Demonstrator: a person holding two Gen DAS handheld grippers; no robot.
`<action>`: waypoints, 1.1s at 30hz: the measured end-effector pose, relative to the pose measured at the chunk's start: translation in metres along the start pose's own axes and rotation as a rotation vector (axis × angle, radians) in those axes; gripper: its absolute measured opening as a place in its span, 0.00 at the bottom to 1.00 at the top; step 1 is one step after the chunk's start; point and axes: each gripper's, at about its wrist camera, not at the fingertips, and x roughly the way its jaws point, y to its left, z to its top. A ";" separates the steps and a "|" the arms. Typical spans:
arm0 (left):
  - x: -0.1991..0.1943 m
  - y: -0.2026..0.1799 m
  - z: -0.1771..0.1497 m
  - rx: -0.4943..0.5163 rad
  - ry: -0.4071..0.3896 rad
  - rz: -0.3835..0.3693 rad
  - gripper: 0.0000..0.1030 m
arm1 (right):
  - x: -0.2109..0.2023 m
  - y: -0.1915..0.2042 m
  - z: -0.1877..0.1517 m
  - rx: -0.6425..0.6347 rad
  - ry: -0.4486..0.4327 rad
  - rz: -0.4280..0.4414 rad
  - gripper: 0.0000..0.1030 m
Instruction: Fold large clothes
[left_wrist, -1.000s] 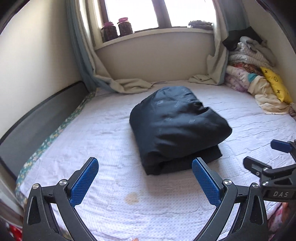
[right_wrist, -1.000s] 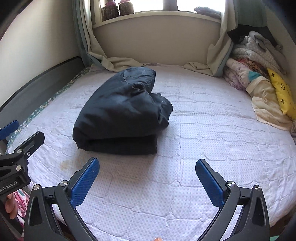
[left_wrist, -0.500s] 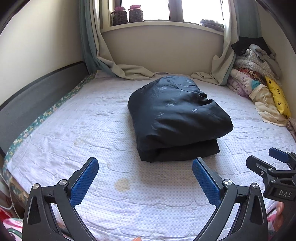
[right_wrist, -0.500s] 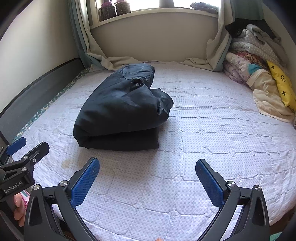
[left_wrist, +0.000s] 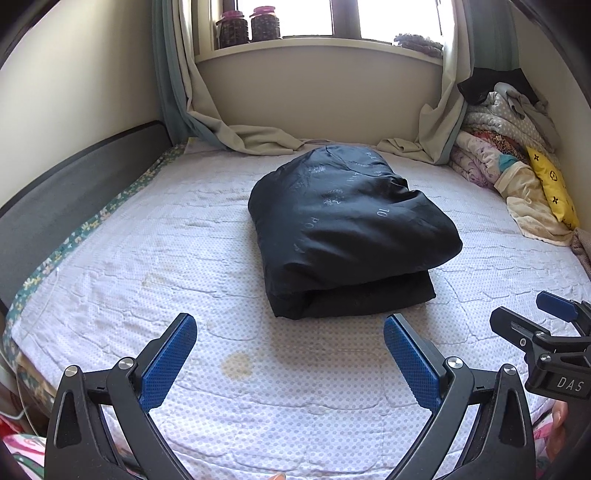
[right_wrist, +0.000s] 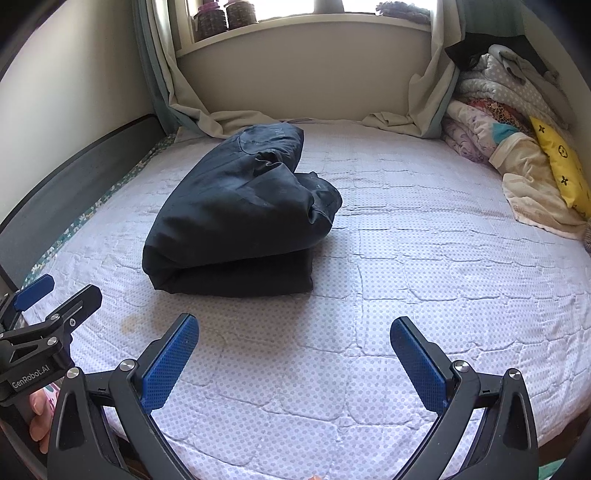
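A large black garment (left_wrist: 347, 232) lies folded into a thick bundle in the middle of the bed (left_wrist: 147, 258); it also shows in the right wrist view (right_wrist: 240, 218). My left gripper (left_wrist: 290, 328) is open and empty, held back from the bundle's near edge over the bed's front. My right gripper (right_wrist: 294, 332) is open and empty, back from the bundle and to its right. Each gripper shows at the edge of the other's view: the right gripper (left_wrist: 546, 321) and the left gripper (right_wrist: 48, 306).
A pile of folded blankets and a yellow pillow (left_wrist: 554, 192) sits at the bed's far right. Curtains (left_wrist: 236, 136) drape onto the far edge under the window sill with jars (left_wrist: 251, 26). A dark headboard (left_wrist: 74, 184) runs along the left.
Both grippers have drawn back and lifted a little from the folded bundle; the views now take in more of the bed. The garment has not moved.
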 end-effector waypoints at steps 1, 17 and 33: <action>0.000 -0.001 0.000 0.003 0.000 0.001 0.99 | 0.000 0.000 0.000 0.000 0.001 -0.001 1.00; -0.003 -0.003 -0.001 0.000 -0.007 -0.003 0.99 | 0.001 0.000 -0.001 -0.010 0.000 -0.017 1.00; -0.007 -0.002 -0.001 0.007 -0.019 0.004 0.99 | -0.001 -0.001 -0.003 -0.013 -0.002 -0.025 1.00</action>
